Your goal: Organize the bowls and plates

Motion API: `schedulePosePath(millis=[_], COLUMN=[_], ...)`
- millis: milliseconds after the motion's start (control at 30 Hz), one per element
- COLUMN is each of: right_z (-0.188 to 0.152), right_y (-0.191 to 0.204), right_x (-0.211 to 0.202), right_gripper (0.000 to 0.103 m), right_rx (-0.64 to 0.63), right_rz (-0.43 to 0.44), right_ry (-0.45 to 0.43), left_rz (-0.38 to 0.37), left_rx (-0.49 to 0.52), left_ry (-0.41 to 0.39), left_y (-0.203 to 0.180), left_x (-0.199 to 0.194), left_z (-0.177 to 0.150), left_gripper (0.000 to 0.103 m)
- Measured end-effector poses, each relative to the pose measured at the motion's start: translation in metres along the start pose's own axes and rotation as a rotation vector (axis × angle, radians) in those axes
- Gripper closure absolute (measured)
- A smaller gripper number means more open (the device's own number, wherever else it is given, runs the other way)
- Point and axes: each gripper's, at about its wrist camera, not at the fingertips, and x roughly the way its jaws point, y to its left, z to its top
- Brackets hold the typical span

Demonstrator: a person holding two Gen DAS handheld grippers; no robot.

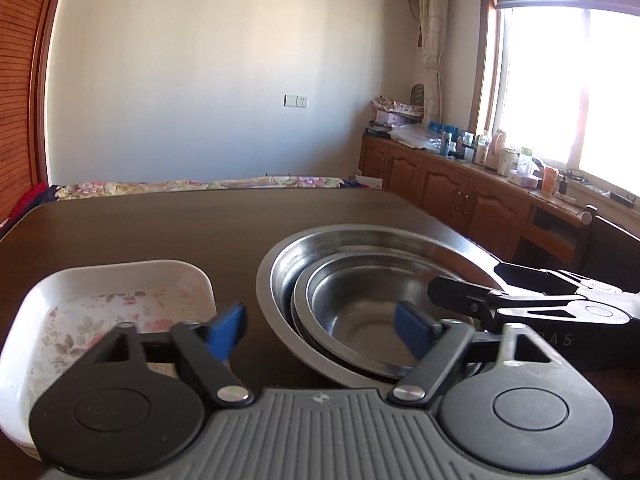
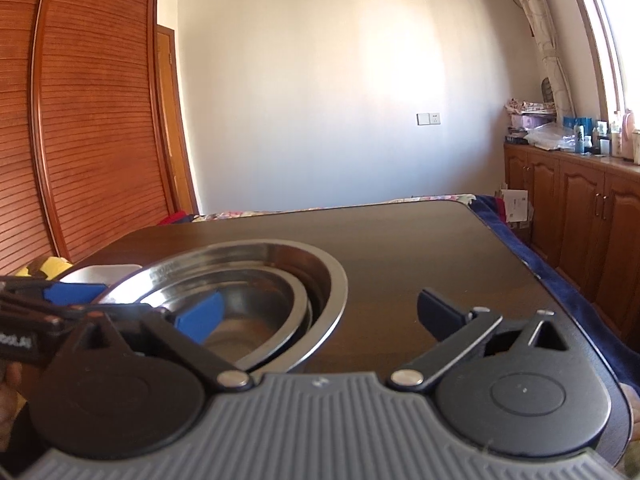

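Left wrist view: dark table (image 1: pixel 160 232) holds nested steel bowls (image 1: pixel 360 312); both grippers' fingers (image 1: pixel 226 330) spread, gripping nothing

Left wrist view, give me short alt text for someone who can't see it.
Three steel bowls sit nested on a dark table, with a white floral tray beside them on the left. The left claw is open in the foreground, holding nothing, and the right claw reaches in from the right.
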Motion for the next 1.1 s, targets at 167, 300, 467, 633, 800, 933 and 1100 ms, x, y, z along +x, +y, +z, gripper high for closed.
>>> schedulePosePath(millis=[167, 300, 467, 633, 800, 933, 1100], right_z=[-0.002, -0.005, -0.007, -0.007, -0.008, -0.005, 0.001], right_y=[0.0, -0.002, -0.002, 0.0, 0.001, -0.001, 0.004], right_x=[0.002, 0.001, 0.003, 0.002, 0.0, -0.001, -0.003], right_gripper=[0.02, 0.036, 0.051, 0.059, 0.065, 0.065, 0.065], right_rx=[0.029, 0.046, 0.06, 0.062, 0.061, 0.076, 0.062], right_rz=[0.035, 0.046, 0.067, 0.079, 0.084, 0.095, 0.101], right_ry=[0.02, 0.03, 0.035, 0.029, 0.02, 0.012, 0.005], left_rz=[0.005, 0.012, 0.029, 0.037, 0.047, 0.054, 0.053], left_rx=[-0.011, -0.009, -0.001, 0.001, 0.0, 0.005, 0.001], left_ry=[0.016, 0.015, 0.005, -0.001, 0.0, -0.015, -0.023], left_y=[-0.001, -0.003, -0.006, -0.01, -0.01, -0.012, -0.01], left_x=[0.002, 0.004, 0.004, 0.003, -0.001, -0.007, -0.016], left_z=[-0.001, -0.002, -0.002, -0.003, -0.003, 0.001, 0.006], left_gripper=[0.049, 0.053, 0.053, 0.055, 0.06, 0.06, 0.06])
